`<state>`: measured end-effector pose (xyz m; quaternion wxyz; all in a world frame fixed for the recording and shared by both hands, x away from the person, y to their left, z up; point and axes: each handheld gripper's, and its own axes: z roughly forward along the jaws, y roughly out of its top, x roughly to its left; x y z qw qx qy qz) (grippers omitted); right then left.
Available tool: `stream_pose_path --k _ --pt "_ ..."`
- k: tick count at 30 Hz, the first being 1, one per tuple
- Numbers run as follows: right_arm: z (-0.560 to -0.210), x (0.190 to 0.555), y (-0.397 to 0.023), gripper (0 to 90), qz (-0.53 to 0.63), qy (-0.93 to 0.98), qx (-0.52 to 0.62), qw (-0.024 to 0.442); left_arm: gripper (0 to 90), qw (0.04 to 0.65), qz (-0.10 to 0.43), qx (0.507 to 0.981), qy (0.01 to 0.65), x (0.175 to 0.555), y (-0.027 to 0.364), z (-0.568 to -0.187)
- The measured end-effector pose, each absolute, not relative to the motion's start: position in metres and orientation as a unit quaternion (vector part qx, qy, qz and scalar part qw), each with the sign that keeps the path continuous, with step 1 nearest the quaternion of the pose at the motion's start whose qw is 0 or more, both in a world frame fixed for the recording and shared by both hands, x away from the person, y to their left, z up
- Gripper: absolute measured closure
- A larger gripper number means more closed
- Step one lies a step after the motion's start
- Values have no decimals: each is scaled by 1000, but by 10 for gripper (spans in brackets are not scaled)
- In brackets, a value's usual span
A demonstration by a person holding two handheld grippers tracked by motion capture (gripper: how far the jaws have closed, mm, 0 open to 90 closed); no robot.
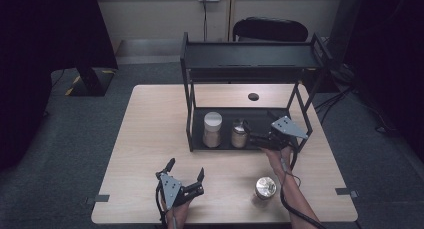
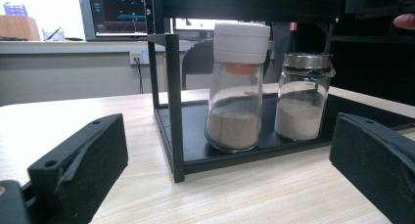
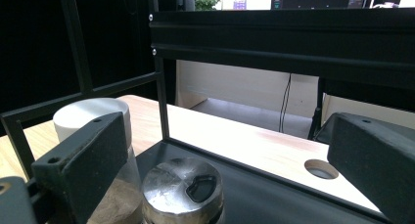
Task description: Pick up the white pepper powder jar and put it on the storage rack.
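Lower centre of the high view: left gripper sat low over the table, jaws wide apart, holding nothing. A metal-lidded jar stood alone lower right of it, well apart. Mid-frame, right gripper reached into the black rack, jaws spread, nothing clamped; the steel-lidded jar lay low between them. White-capped jar stood just left on the rack's bottom tray.

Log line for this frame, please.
right tongs: open, at metal-lid jar on rack | left tongs: open, empty | third jar: on table
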<state>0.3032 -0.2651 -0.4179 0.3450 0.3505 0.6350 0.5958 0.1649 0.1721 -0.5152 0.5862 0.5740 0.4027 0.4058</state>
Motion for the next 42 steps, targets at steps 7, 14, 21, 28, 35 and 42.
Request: stream_pose_path --k 7,14,21,28,35,42 --pt "-413 288 -266 5 593 620 360 367 4 586 405 575 402 165 172 -515" --pt "-405 273 -266 3 588 615 365 379 4 585 404 575 403 165 172 -514" --pt "-400 256 -266 3 581 606 367 400 5 586 405 575 403 165 172 -515" --pt "-400 241 -264 4 582 593 371 415 5 585 405 575 404 165 172 -514" --pt "-408 224 -263 4 578 572 388 434 5 585 406 574 404 165 172 -515" --pt "-414 210 -264 4 570 560 402 448 5 585 406 574 404 165 172 -515"
